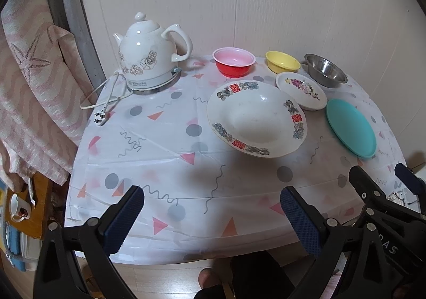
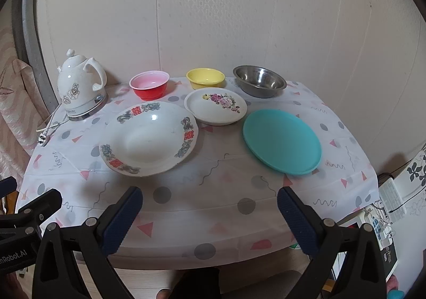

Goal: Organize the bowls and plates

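A large white soup plate with red and grey marks [image 1: 257, 118] [image 2: 149, 138] sits mid-table. Behind it lie a small flowered plate [image 1: 300, 90] [image 2: 215, 104] and a teal plate [image 1: 351, 127] [image 2: 282, 140]. At the back stand a red bowl [image 1: 233, 61] [image 2: 149, 84], a yellow bowl [image 1: 282, 61] [image 2: 205, 77] and a steel bowl [image 1: 326, 69] [image 2: 259, 81]. My left gripper [image 1: 211, 208] and right gripper [image 2: 209, 208] are open and empty above the table's near edge, apart from all dishes.
A white ceramic kettle [image 1: 151, 55] [image 2: 80, 86] stands at the back left, with its cord and plug [image 1: 102, 112] on the patterned tablecloth [image 1: 159, 155]. A wall runs behind the table. A striped cloth [image 1: 34, 91] hangs on the left.
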